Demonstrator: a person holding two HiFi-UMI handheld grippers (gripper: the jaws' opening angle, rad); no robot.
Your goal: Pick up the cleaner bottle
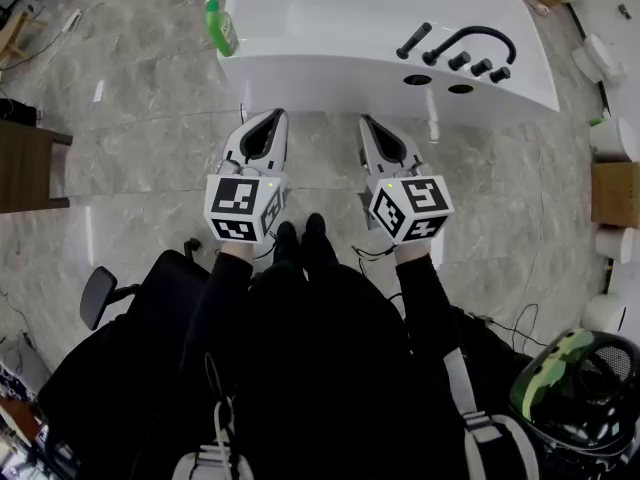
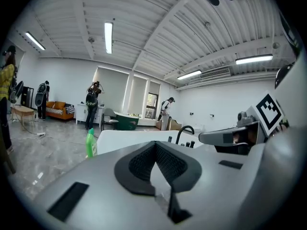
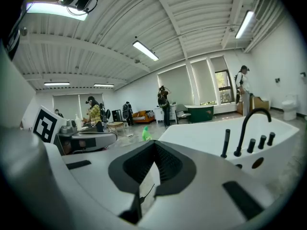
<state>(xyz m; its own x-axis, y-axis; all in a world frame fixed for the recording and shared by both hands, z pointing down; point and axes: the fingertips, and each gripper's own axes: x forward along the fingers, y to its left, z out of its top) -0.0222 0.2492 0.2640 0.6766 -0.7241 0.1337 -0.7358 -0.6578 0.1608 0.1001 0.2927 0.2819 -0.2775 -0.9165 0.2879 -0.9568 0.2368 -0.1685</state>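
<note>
The person is holding both arms forward, side by side. The left gripper [image 1: 273, 118] and right gripper [image 1: 368, 122] are pointing slightly downward, jaws closed and empty.

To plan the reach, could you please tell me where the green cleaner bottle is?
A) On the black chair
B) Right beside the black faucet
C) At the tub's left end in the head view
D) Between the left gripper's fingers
C: the green cleaner bottle stands at the left end of the white tub, well away from the black faucet.
</note>
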